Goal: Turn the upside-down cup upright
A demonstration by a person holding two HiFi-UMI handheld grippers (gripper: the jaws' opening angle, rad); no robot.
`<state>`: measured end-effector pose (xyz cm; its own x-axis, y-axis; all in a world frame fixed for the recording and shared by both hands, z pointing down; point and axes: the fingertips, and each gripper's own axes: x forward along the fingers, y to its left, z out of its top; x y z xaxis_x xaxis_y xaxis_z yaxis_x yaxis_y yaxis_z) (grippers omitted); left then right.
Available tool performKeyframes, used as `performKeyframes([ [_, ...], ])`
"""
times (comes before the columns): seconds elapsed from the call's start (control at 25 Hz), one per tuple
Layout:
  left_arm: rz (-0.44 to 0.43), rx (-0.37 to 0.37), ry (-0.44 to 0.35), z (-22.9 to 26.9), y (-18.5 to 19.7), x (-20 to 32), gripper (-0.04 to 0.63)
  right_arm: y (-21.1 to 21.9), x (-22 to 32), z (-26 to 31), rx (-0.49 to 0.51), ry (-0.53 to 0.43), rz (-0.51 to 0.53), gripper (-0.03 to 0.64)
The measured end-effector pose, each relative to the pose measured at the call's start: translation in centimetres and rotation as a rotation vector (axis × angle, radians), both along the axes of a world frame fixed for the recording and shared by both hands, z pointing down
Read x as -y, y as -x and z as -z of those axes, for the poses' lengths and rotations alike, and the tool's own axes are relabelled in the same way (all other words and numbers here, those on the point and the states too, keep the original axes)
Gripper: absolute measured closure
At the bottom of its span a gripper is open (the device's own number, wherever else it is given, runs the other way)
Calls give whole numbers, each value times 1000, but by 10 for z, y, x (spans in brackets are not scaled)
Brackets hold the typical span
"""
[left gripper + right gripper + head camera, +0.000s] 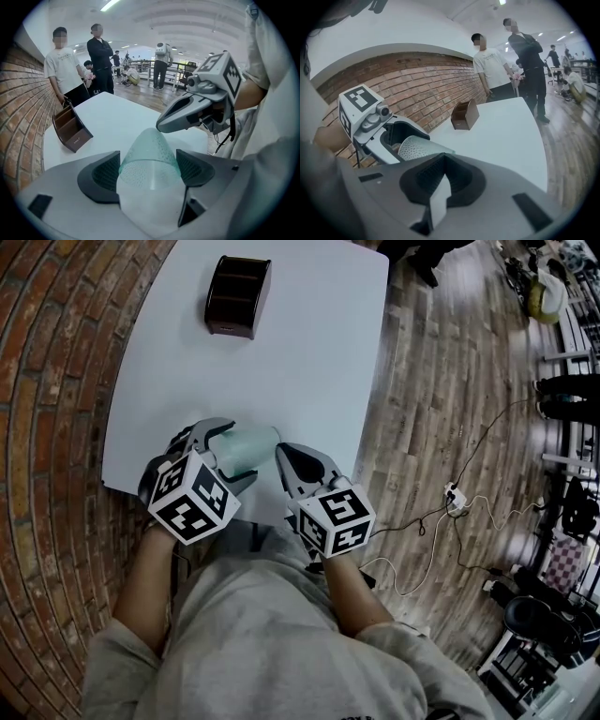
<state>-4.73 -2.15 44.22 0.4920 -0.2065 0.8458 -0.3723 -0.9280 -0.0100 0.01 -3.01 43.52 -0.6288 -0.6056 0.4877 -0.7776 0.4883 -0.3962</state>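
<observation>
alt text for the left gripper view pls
The left tongs grip a pale green dotted cup between their pads, with a white table behind it. The right tongs, shut, sit just beyond the cup. A brown organiser stands at the table's left, and people stand in the room behind.

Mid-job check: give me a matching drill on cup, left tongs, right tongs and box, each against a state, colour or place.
Things:
1. cup
2. left tongs
3. right tongs
4. box

States:
A. shut, nothing between them
B. at the far end of the table
C. shut on the cup
D. pale green, see-through

Pairs: 1-D, 2-C, 3-A, 4-B
</observation>
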Motion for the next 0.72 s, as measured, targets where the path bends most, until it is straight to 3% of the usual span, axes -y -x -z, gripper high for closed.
performKeyframes([
  [0.72,-16,-22,-9,11,-13,3,222,9,-6,-32,48,102,6,611],
])
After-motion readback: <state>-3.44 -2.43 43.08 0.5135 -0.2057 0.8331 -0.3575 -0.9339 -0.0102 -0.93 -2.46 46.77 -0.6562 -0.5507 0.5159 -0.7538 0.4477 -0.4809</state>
